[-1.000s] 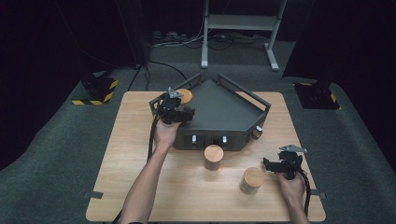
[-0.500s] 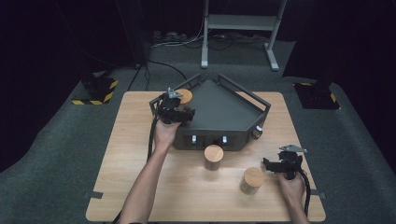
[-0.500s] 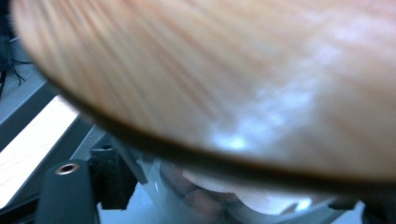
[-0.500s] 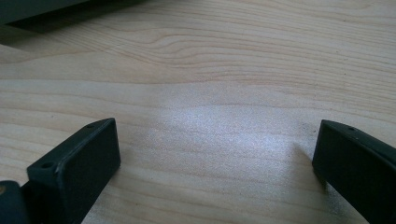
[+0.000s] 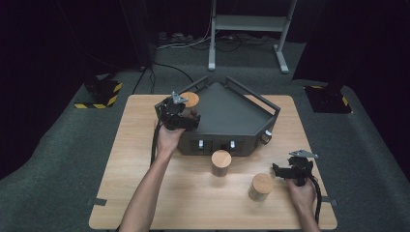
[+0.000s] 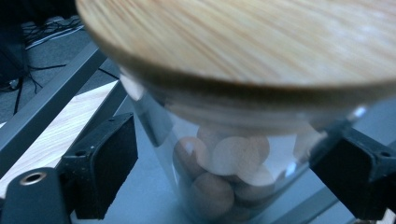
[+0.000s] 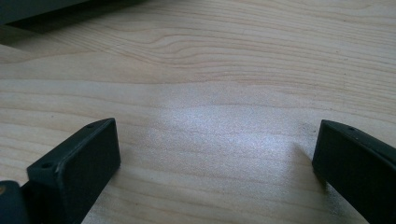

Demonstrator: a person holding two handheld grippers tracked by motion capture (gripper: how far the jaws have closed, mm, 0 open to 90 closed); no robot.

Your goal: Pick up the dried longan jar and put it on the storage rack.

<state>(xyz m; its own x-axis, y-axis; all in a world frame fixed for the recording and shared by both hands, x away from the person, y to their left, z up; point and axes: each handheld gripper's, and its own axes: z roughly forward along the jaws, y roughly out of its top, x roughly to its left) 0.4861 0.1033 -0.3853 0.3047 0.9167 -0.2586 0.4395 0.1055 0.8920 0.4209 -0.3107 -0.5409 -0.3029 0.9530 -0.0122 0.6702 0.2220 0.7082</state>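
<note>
The jar (image 6: pixel 224 154) stands in the tray's (image 5: pixel 232 121) left rear corner, between the left gripper's (image 5: pixel 191 116) fingers (image 6: pixel 102 168), which have just been opening and stand clear of the glass. Draw straight back, minding the near rail. The right gripper (image 5: pixel 279 170), fingers wide, hovers over the surface (image 7: pixel 210 93) right of the tray.

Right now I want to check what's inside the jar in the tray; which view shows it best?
The left gripper view: the jar sits close between the open jaws, its glass showing round brown pieces under the wooden lid. The high view shows little beyond its lid past the left hand-held gripper. The right gripper view shows bare table.
</note>
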